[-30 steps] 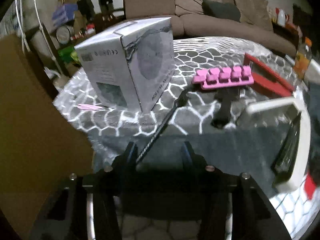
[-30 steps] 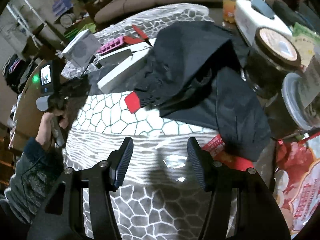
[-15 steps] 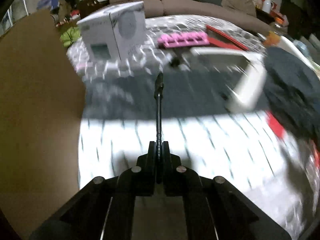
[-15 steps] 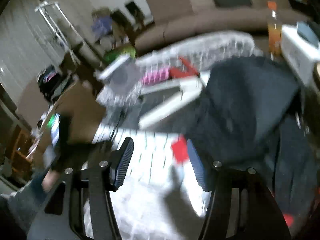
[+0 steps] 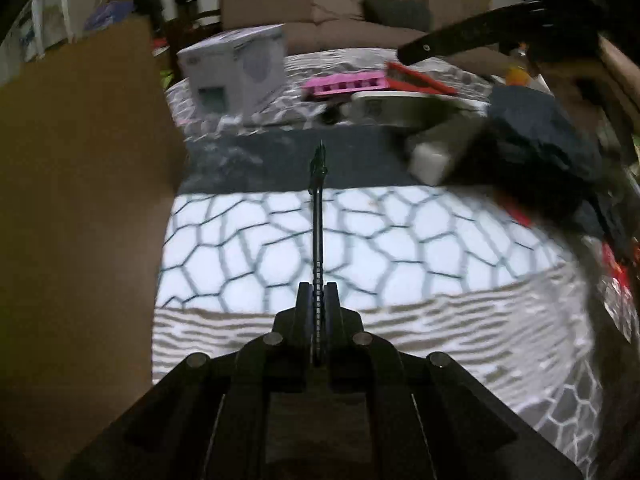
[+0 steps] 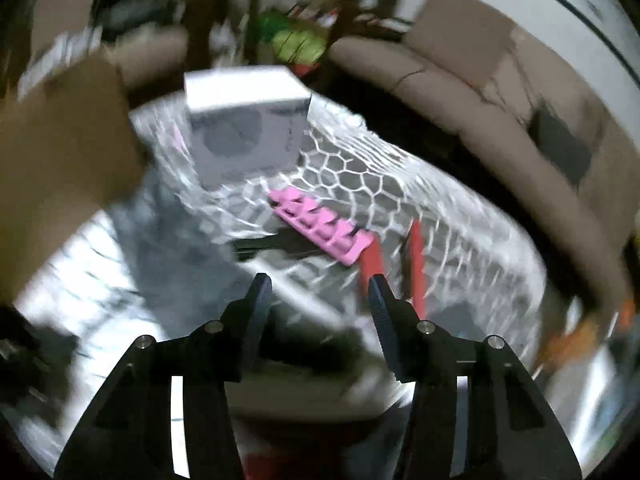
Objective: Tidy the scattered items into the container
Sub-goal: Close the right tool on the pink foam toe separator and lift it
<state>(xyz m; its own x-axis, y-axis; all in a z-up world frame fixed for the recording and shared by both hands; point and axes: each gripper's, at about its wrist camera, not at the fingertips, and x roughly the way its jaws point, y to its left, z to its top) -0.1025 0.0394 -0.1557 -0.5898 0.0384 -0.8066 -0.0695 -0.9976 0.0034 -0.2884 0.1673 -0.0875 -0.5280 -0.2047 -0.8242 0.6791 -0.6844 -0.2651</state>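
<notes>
Lifted off the counter [image 5: 360, 240] now, left tongs [image 5: 318, 300] pinching this skinny stiff black rod [image 5: 319, 216] by its ridged end, right tongs [image 6: 320, 292] wide and empty.

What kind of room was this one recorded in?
Most likely a home living room: a brown sofa with a dark cushion stands behind a cluttered table with a hexagon-patterned cloth.
</notes>
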